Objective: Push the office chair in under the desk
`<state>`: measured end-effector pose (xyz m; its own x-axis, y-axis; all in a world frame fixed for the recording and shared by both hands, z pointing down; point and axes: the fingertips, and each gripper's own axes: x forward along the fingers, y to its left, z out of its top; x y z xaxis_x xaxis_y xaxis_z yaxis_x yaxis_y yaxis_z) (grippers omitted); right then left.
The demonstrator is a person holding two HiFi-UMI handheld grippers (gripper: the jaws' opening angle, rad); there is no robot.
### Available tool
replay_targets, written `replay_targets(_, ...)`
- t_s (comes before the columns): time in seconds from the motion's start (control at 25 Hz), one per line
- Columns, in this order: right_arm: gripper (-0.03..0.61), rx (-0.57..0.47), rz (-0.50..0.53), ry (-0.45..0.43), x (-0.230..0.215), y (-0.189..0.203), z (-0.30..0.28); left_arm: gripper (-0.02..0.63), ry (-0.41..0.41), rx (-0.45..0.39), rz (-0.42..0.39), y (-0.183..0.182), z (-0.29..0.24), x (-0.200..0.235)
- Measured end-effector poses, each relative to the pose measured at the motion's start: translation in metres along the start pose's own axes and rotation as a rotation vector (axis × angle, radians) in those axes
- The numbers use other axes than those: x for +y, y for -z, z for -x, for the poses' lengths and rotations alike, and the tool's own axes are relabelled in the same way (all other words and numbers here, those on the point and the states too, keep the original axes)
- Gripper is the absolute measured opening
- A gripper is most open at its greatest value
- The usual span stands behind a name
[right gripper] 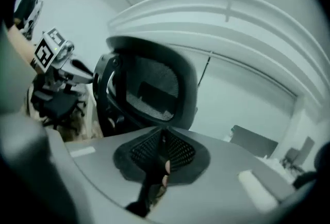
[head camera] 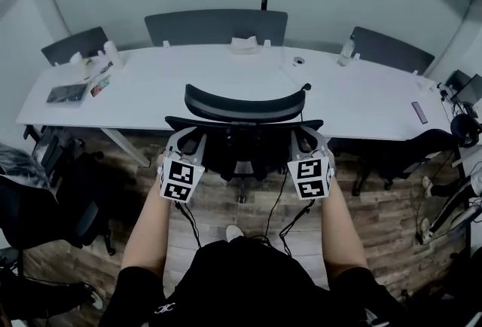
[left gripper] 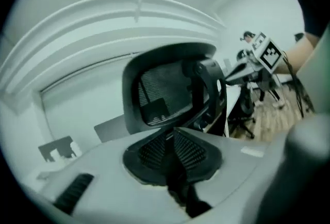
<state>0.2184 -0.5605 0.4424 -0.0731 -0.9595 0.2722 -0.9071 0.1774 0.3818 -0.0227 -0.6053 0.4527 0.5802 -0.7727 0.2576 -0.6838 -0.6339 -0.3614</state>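
Observation:
The black mesh office chair [head camera: 245,103] stands in front of me, its curved headrest over the edge of the long white desk [head camera: 151,84]. My left gripper [head camera: 188,139] grips the left end of the backrest's top rail. My right gripper [head camera: 303,139] grips the right end. In the left gripper view the ribbed pads [left gripper: 154,152] close in a narrow V on a dark strip of the frame, with the headrest [left gripper: 160,89] just beyond. The right gripper view shows its pads [right gripper: 180,152] likewise pinched on the frame under the headrest [right gripper: 149,83].
Grey chairs [head camera: 216,25] stand behind the desk. Black chairs sit at my left [head camera: 45,205] and right [head camera: 407,152]. On the desk lie a tissue box [head camera: 243,44], a tablet [head camera: 66,93] and a remote [head camera: 419,112]. Cables hang from both grippers over the wood floor.

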Motion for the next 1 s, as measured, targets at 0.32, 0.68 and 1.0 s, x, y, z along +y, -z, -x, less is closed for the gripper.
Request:
replay_targets(0.32, 0.008, -0.234, -0.400, 0.106, -0.006, -0.051, 0.049, 0.008, -0.105, -0.075, 0.338, -0.036, 0.043, 0.002)
replay_targets(0.68, 0.006, -0.283, -0.401, 0.097, 0.011, -0.081, 0.083, 0.008, -0.196, -0.076, 0.445, -0.059, 0.077, -0.006)
replay_targets(1.0, 0.006, -0.248, -0.360, 0.067, 0.024, -0.078, 0.087, 0.008, -0.184, -0.069, 0.405, -0.064, 0.085, -0.013)
